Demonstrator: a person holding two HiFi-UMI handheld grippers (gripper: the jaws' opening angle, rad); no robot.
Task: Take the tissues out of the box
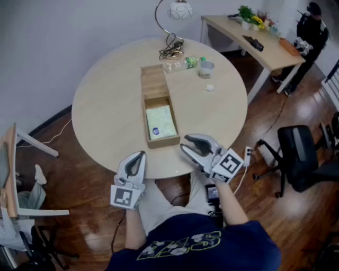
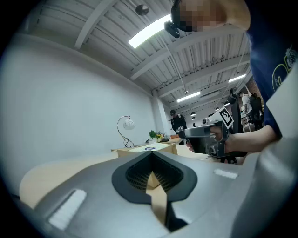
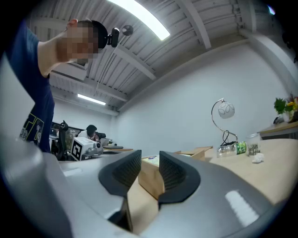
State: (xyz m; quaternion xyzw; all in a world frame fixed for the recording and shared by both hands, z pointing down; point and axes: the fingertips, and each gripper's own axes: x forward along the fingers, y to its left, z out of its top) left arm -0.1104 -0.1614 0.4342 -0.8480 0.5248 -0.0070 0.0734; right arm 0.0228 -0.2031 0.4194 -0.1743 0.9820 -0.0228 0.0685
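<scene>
An open cardboard box (image 1: 159,106) lies on the round table (image 1: 106,111), its lid folded back to the far side. A pale green tissue pack (image 1: 161,122) lies inside its near half. My left gripper (image 1: 139,154) hovers at the table's near edge, left of the box's near end, its jaws together and empty. My right gripper (image 1: 185,143) is just right of the box's near corner, open by a narrow gap with nothing in it. The right gripper view shows the box (image 3: 151,179) through that gap in the right gripper (image 3: 150,158). Ahead of the left gripper (image 2: 151,155) the box (image 2: 144,149) shows low.
At the table's far side stand a lamp (image 1: 177,10) with tangled cables (image 1: 170,51), a lying bottle (image 1: 183,63), a cup (image 1: 206,69) and a small white scrap (image 1: 210,87). A desk (image 1: 254,37) and a person (image 1: 310,32) are far right, an office chair (image 1: 302,159) nearer.
</scene>
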